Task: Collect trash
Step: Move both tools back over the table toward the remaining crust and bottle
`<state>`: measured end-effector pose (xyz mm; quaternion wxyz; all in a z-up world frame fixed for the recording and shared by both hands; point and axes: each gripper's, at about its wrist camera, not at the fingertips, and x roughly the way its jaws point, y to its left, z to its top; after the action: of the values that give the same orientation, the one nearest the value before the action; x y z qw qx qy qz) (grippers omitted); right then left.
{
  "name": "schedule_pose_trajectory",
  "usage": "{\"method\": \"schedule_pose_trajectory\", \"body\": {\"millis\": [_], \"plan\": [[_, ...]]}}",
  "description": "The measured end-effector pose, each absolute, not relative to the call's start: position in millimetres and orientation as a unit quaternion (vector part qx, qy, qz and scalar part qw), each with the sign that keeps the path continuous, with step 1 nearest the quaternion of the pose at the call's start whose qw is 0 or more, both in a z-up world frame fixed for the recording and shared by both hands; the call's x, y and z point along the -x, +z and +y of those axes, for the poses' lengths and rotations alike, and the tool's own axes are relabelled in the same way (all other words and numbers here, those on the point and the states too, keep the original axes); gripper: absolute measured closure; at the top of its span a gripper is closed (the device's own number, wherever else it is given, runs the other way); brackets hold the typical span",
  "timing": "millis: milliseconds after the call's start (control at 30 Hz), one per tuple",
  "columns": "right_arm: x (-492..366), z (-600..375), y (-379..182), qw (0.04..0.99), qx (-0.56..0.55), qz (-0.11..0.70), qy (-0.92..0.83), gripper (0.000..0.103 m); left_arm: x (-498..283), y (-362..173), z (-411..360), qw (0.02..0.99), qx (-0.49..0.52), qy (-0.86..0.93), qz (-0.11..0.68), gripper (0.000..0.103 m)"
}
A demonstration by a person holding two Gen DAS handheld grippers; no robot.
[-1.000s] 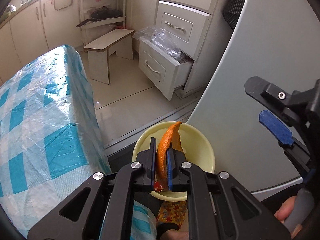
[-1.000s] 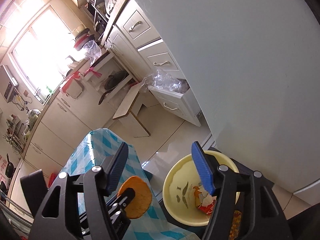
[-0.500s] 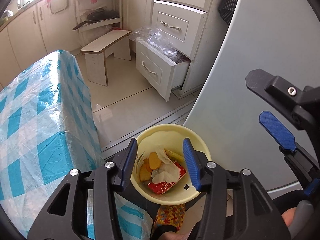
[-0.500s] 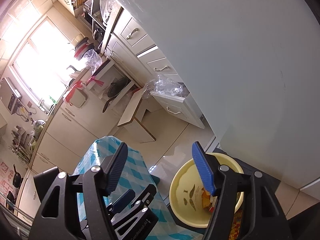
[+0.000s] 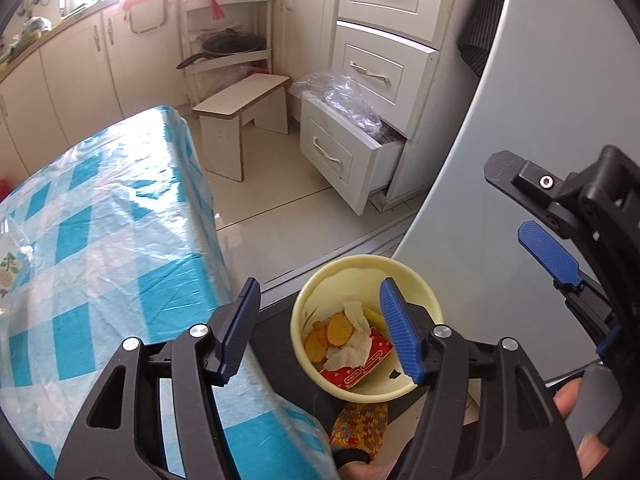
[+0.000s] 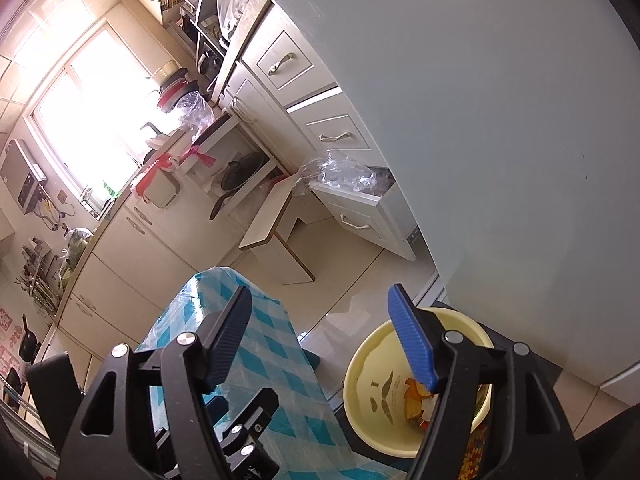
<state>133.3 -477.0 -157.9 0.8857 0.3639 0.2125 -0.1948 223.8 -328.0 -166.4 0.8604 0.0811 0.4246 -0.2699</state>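
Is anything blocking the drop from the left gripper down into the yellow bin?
Nothing visible does. The left gripper, jaws opening and empty, hangs over the yellow bin, whose mouth is uncovered, with orange peel and a red wrapper inside.

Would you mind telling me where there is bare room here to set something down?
The checked tablecloth is bare from its far corner to the left gripper, which is opening, empty. The wooden stool top is also free. It is crowded in the yellow bin, filled with peels and a red wrapper, and in the open drawer.

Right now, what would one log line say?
left tongs: opening, empty | right tongs: opening, empty | orange peel: in yellow bin
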Motion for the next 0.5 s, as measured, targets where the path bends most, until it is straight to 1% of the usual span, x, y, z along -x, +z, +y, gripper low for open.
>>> {"method": "schedule_pose_trajectory", "body": {"millis": [67,133,300,500], "plan": [[-137.4,-473.1,-158.7,0.887,-0.358,0.218,-0.192,0.034,-222.3,-162.7,-314.2,0.866,-0.080,-0.262,0.419,0.038],[-142.1,-468.3,-159.2,0.889,-0.351,0.224,-0.189,0.033,-222.4,-159.0,-296.9,0.873,-0.075,-0.249,0.413,0.032],[-152.3,-453.0,-158.4,0.897,-0.329,0.235,-0.179,0.032,-227.5,-152.8,-235.4,0.889,-0.040,-0.201,0.408,0.028],[-166.5,-430.7,-160.1,0.905,-0.298,0.258,-0.157,0.030,-234.2,-149.7,-146.1,0.908,0.003,-0.128,0.400,0.025]]}}
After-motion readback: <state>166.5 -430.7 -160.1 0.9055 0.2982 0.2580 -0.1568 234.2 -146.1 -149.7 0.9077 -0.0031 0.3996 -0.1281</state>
